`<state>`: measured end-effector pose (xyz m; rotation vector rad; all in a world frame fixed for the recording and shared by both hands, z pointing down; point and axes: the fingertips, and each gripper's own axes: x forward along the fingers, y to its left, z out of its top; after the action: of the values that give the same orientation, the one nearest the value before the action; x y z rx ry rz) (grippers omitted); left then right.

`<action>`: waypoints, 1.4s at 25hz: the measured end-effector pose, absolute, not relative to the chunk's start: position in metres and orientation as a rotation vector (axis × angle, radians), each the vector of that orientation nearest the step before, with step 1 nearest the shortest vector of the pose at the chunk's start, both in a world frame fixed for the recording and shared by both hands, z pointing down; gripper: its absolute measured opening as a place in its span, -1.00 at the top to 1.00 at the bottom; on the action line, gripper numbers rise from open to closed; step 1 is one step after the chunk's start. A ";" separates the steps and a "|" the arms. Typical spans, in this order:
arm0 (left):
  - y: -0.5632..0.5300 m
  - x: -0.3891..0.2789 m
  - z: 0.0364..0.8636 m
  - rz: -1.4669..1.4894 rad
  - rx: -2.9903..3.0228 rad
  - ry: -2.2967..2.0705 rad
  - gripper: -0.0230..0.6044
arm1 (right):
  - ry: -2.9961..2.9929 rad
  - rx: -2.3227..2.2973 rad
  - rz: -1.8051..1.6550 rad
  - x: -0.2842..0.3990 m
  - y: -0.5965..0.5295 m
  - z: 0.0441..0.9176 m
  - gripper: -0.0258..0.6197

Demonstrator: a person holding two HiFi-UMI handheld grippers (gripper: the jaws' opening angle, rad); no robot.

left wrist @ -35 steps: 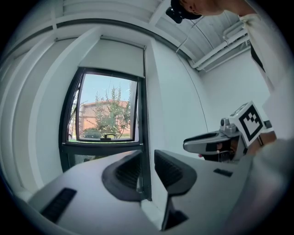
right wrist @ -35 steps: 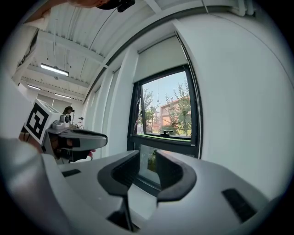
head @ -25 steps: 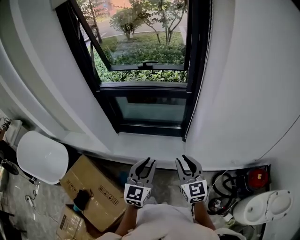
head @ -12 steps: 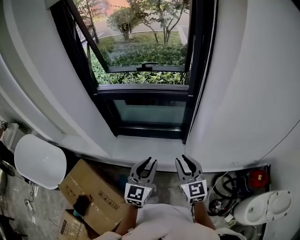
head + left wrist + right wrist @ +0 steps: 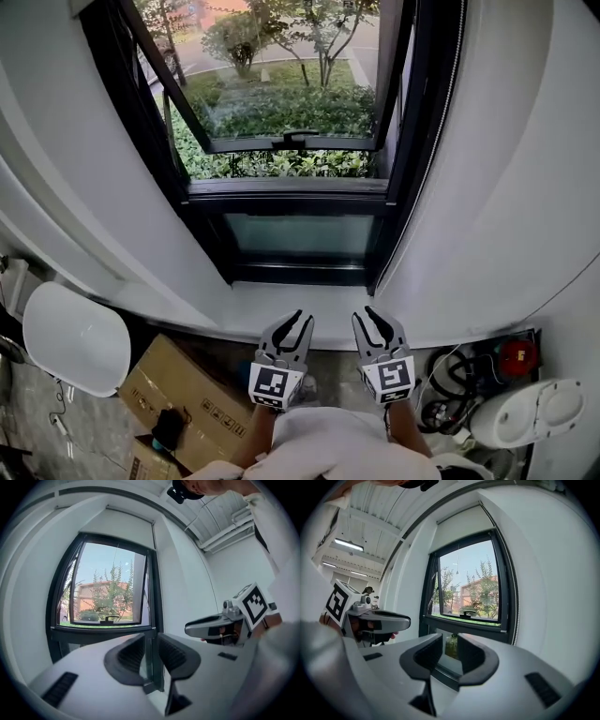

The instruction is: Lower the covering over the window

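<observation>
Both grippers, left point(image 5: 302, 321) and right point(image 5: 364, 317), hover just below the window point(image 5: 291, 122) sill, jaws parted by a narrow gap, gripping nothing. Blind point(image 5: 461, 524) sits high at the window's top, long axis running across its width.

Floor, left: white rounded shell point(image 5: 75, 337), possibly a chair seat. Just beside it, cardboard box point(image 5: 192, 389) with a small black item point(image 5: 169, 427) lying on top. Second box point(image 5: 145, 457) at the frame bottom, partly cut off.
Floor, right: coiled black cables point(image 5: 448, 398), red object point(image 5: 516, 356) near them, white lidded appliance point(image 5: 530, 412) alongside.
Outdoors: trees point(image 5: 323, 23), hedge point(image 5: 281, 112), brick building point(image 5: 89, 595).
Ceiling strip light point(image 5: 348, 544) lit.
</observation>
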<state>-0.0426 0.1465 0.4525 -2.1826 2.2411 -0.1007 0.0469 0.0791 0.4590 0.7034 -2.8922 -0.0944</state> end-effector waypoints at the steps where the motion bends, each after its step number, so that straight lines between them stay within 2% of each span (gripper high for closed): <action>1: 0.143 -0.049 0.452 -0.099 -2.187 2.239 0.64 | -2.887 0.707 -0.093 0.041 0.076 0.459 0.63; 21: 0.094 -0.144 0.465 -0.081 -2.298 2.179 0.64 | -2.796 0.799 -0.078 -0.046 0.037 0.469 0.63; 35: 0.051 -0.153 0.476 -0.078 -2.387 2.125 0.64 | -2.730 0.914 -0.055 -0.041 -0.001 0.476 0.63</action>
<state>-0.1534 0.0506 0.4759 -2.3871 2.1249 -0.0776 -0.0412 -0.0006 0.4764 0.9140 -2.7296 -0.0548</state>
